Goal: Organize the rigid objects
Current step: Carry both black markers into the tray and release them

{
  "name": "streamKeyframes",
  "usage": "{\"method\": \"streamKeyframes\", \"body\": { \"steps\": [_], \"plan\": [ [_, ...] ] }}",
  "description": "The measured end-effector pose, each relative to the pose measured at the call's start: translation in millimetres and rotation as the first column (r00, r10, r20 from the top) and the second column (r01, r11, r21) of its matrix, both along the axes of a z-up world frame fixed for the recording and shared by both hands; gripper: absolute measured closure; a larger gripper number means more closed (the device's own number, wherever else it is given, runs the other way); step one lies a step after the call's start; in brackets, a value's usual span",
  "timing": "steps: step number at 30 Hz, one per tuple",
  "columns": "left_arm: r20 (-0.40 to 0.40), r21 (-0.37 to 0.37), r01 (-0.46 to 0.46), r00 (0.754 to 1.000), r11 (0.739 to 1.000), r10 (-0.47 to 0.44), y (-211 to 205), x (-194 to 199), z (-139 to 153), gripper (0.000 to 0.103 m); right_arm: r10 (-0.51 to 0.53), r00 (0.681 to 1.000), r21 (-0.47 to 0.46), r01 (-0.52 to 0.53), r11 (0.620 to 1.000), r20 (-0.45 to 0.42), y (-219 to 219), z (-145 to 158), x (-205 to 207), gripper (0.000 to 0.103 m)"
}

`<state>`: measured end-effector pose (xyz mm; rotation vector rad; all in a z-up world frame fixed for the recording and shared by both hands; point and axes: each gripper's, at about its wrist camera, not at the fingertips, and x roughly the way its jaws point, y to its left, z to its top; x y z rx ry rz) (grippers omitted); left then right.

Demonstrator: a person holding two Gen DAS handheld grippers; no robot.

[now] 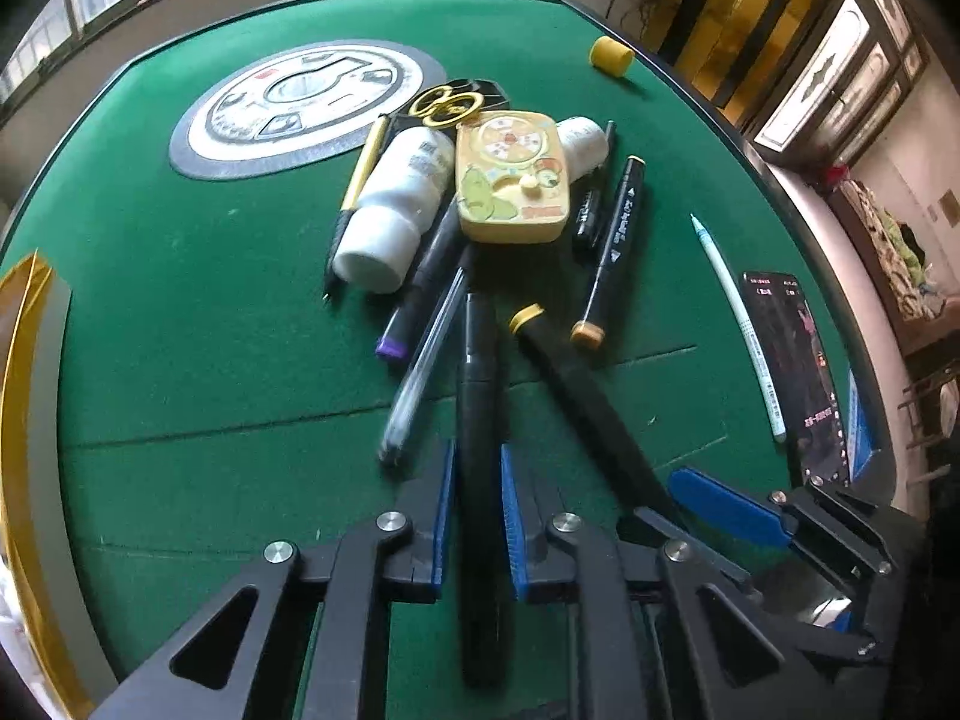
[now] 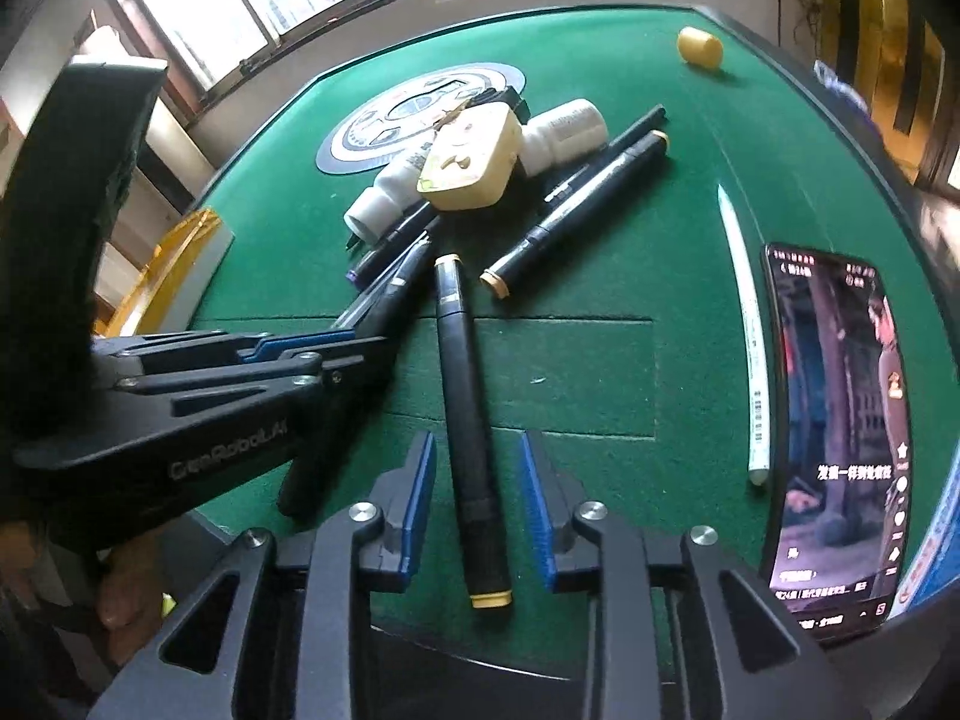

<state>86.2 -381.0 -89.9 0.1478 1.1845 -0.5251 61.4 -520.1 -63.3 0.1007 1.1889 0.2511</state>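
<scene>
- The left gripper [image 1: 474, 516] is pinching a plain black marker [image 1: 477, 420] between its blue-padded fingers [image 1: 445, 516], the barrel lying along the green felt table [image 1: 210, 330].
- The right gripper [image 2: 477, 504] is standing with fingers [image 2: 420, 492] spread, straddling a black marker with yellow end caps [image 2: 465, 408]; the pads are not touching it.
- Both markers are pointing toward a pile: a yellow cartoon tin [image 1: 510, 177], two white plastic bottles [image 1: 396, 204], more pens.
- A slim white pen [image 2: 747, 330] is lying just beside a lit black phone [image 2: 840, 420]; a small yellow cap [image 2: 699, 48] is sitting well apart.
</scene>
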Motion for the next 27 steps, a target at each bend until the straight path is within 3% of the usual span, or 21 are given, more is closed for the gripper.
{"method": "streamKeyframes", "body": {
  "steps": [2,5,12,18,22,27],
  "plan": [
    [0.002,-0.015,-0.013,1.000,1.000,0.013,8,-7,5,0.089,0.010,1.000,-0.046,-0.009,0.999,0.015,7,-1,-1,0.087],
    [-0.040,-0.082,-0.042,0.998,0.996,0.039,25,-9,12,0.089,0.016,1.000,-0.081,-0.015,0.997,0.019,14,0,-1,0.088],
    [-0.124,-0.245,-0.129,0.987,0.961,0.101,90,-20,44,0.089,0.055,0.997,0.054,-0.058,0.997,0.052,34,27,-9,0.089],
    [-0.087,-0.321,-0.237,0.971,0.917,0.221,173,-29,81,0.089,0.167,0.983,0.209,-0.179,0.961,0.070,90,51,-7,0.089],
    [-0.007,-0.308,-0.339,0.935,0.889,0.354,241,-27,102,0.089,0.255,0.964,0.256,-0.265,0.930,0.071,139,62,1,0.089],
    [-0.016,-0.306,-0.449,0.884,0.839,0.467,310,-13,105,0.089,0.346,0.937,0.261,-0.348,0.900,0.057,208,63,17,0.088]
  ]
}}
